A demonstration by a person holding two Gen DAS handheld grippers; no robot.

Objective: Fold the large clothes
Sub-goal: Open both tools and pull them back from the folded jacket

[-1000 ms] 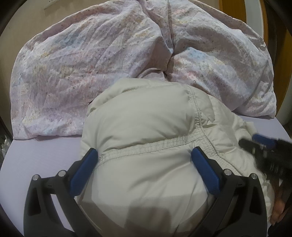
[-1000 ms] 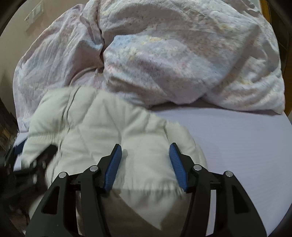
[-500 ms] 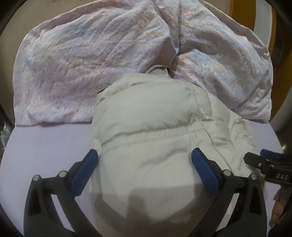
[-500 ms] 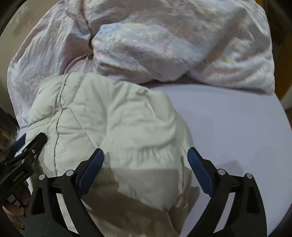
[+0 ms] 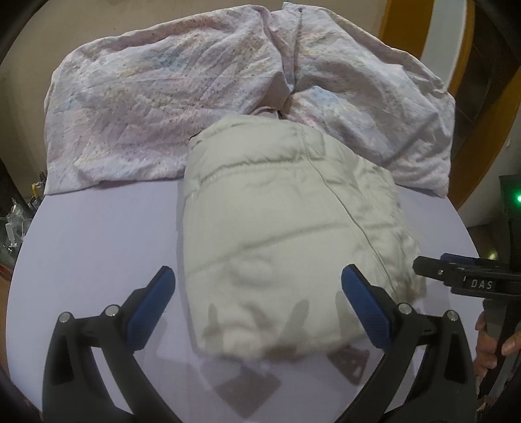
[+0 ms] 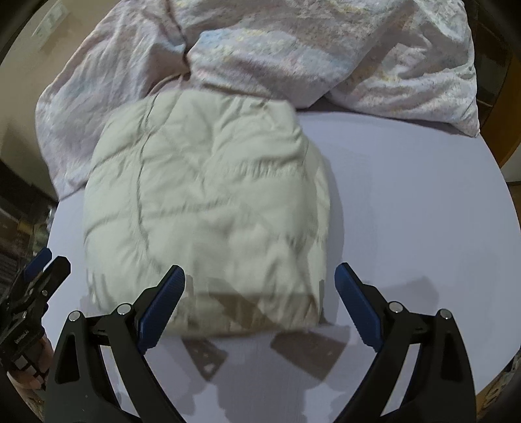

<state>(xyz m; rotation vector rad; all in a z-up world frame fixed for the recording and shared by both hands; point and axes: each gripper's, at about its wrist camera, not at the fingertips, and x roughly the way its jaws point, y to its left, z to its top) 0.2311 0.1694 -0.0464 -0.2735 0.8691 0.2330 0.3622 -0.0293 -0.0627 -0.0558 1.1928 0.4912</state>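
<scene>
A cream puffer jacket [image 5: 280, 227] lies folded in a compact bundle on the lavender bed sheet [image 5: 97, 247]; it also shows in the right wrist view [image 6: 208, 201]. My left gripper [image 5: 259, 293] is open and empty, raised above the bundle's near edge. My right gripper [image 6: 260, 293] is open and empty, held above the bundle's near edge. The right gripper's tip shows at the right edge of the left wrist view [image 5: 456, 276]. The left gripper shows at the left edge of the right wrist view [image 6: 35, 279].
A crumpled pale floral duvet [image 5: 195, 91] is piled behind the jacket, touching its far edge; it also shows in the right wrist view [image 6: 293, 48]. Bare sheet [image 6: 407, 195] lies right of the jacket. A wooden frame [image 5: 407, 29] stands at the back right.
Both grippers have pulled back and up from the jacket. The right gripper opened wider and let go of the fabric. The bundle now lies free on the sheet.
</scene>
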